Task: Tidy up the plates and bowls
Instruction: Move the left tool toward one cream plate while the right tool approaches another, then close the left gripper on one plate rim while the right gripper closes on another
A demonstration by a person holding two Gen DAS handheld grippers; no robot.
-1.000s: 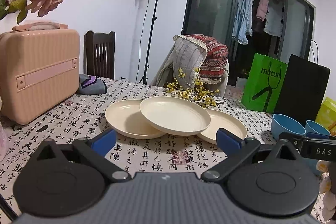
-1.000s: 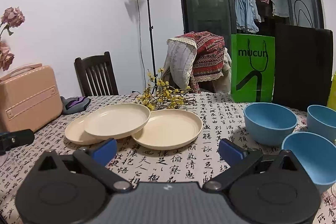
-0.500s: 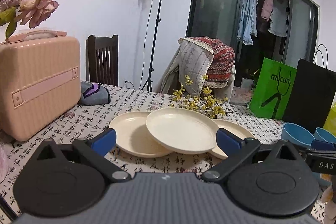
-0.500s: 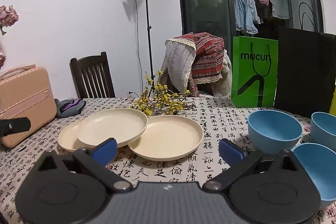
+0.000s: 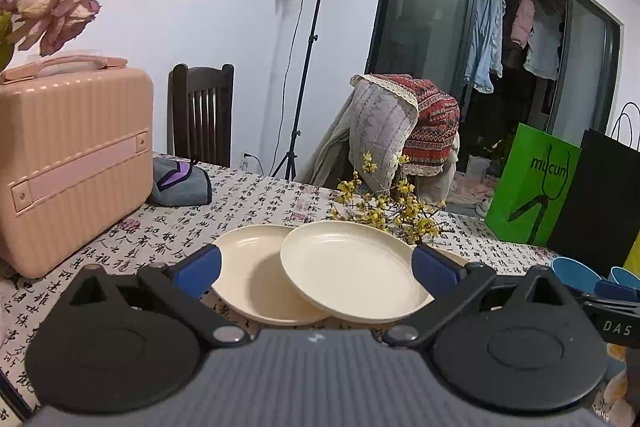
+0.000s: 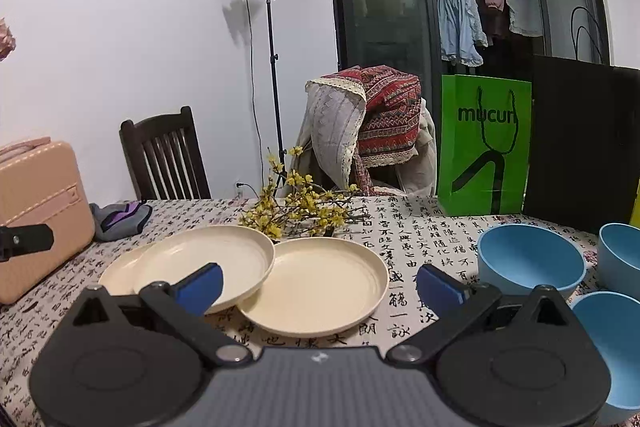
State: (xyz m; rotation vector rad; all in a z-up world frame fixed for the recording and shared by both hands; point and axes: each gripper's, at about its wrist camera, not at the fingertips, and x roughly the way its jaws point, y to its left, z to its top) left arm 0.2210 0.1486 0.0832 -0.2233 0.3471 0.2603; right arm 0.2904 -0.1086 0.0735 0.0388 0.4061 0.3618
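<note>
barely begun — three cream plates (image 6: 316,287) overlapped loosely, blue bowls (image 6: 528,259) unstacked on worktop (image 6: 420,227); both claws (image 5: 316,267) (image 6: 320,285) spread, empty.

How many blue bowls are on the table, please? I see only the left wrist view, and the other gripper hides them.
Observer: Three: a left bowl, a right bowl and a near bowl.
Operator: Thanks. How does the plate behind my right jaw lie?
Observer: The right plate lies flat; the middle plate overlaps its left rim.
Operator: Are the other jaws open?
Observer: Yes, the right gripper is wide open and empty.
</note>
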